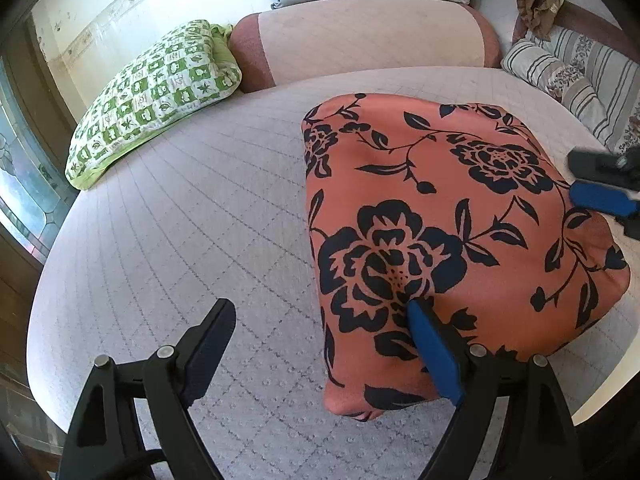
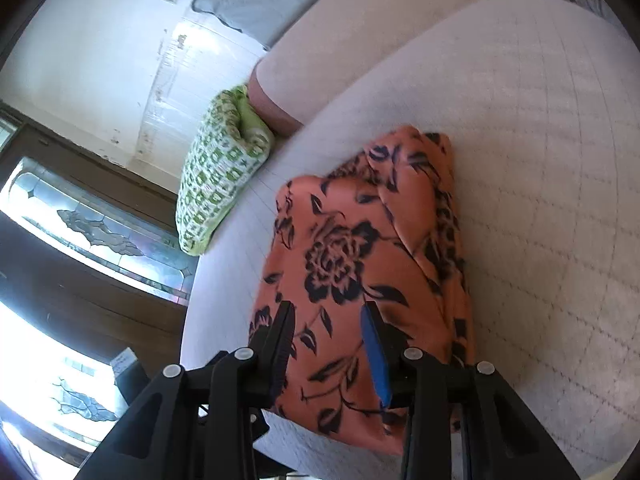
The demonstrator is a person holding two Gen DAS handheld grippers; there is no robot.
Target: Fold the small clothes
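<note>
A folded orange garment with black flowers (image 1: pixel 460 232) lies on the pale quilted bed (image 1: pixel 200 220). My left gripper (image 1: pixel 320 320) is open at its near left corner; the blue-padded right finger (image 1: pixel 432 352) rests on the cloth and the left finger is on the bed. My right gripper shows at the right edge (image 1: pixel 604 184) of this view, at the garment's far right side. In the right wrist view the garment (image 2: pixel 360 264) lies folded, and my right gripper (image 2: pixel 328 328) is open just above its near end, holding nothing.
A green checked pillow (image 1: pixel 156 92) lies at the bed's far left, also seen in the right wrist view (image 2: pixel 216 176). A pink headboard cushion (image 1: pixel 360 36) stands behind. Striped bedding (image 1: pixel 572 76) lies at the far right. A window and dark wood frame (image 2: pixel 92 232) are beside the bed.
</note>
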